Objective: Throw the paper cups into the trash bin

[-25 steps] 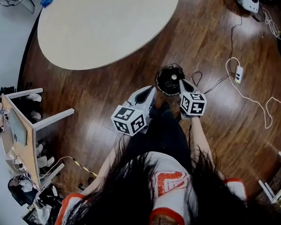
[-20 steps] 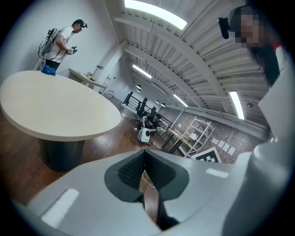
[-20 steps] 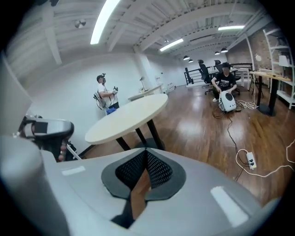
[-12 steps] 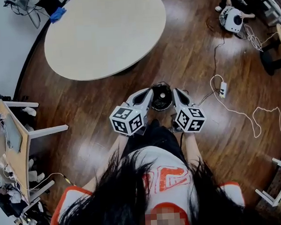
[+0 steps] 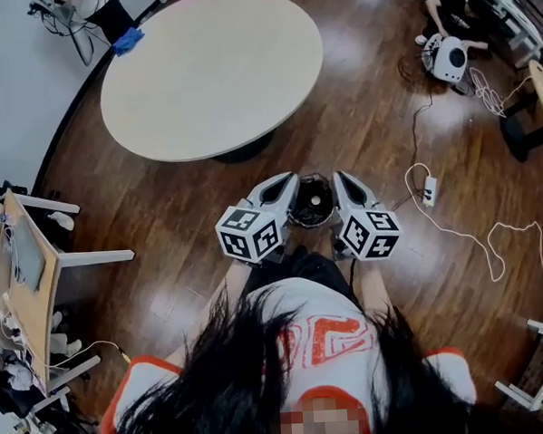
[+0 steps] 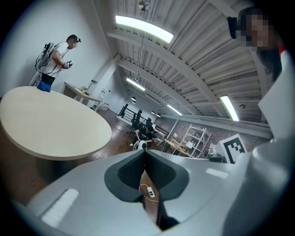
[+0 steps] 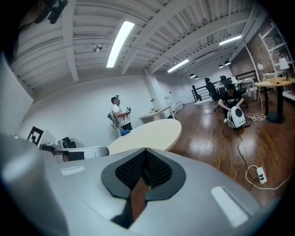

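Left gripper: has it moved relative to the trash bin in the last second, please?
Yes. The left gripper has come forward: its tip was short of the trash bin, and now lies beside the bin's left rim.

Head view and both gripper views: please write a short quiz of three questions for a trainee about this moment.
1. True or false: the left gripper holds something between its jaws.
2. In the head view, the trash bin shows: A, left of both grippers; B, between the two grippers; C, right of both grippers.
3. Fill in: the jaws of the right gripper are ____ (apart or together).

Key: 1 false; 2 B; 3 together.
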Tool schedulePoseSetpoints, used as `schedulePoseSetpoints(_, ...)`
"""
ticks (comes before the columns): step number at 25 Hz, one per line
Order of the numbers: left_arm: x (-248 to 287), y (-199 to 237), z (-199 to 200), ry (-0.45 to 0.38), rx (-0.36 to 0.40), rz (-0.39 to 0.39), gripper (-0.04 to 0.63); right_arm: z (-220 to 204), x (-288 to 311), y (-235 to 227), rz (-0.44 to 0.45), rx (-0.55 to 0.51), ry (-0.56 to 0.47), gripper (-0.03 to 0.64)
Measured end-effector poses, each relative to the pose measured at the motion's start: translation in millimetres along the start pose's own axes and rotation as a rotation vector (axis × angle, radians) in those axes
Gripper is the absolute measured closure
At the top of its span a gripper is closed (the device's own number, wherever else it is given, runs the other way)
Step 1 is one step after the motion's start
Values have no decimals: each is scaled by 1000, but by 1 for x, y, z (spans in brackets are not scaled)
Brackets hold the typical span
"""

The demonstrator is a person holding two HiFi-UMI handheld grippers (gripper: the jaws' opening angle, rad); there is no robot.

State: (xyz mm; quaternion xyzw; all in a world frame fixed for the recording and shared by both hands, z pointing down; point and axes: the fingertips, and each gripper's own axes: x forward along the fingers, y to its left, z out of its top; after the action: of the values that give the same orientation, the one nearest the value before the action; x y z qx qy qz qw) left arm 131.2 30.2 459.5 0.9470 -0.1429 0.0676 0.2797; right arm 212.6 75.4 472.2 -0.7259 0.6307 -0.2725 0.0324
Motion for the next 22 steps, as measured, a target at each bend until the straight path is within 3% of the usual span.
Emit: schedulePoseSetpoints(22,-20,23,10,-34,-27,64,595,-2,11,18,20,-25,22,617)
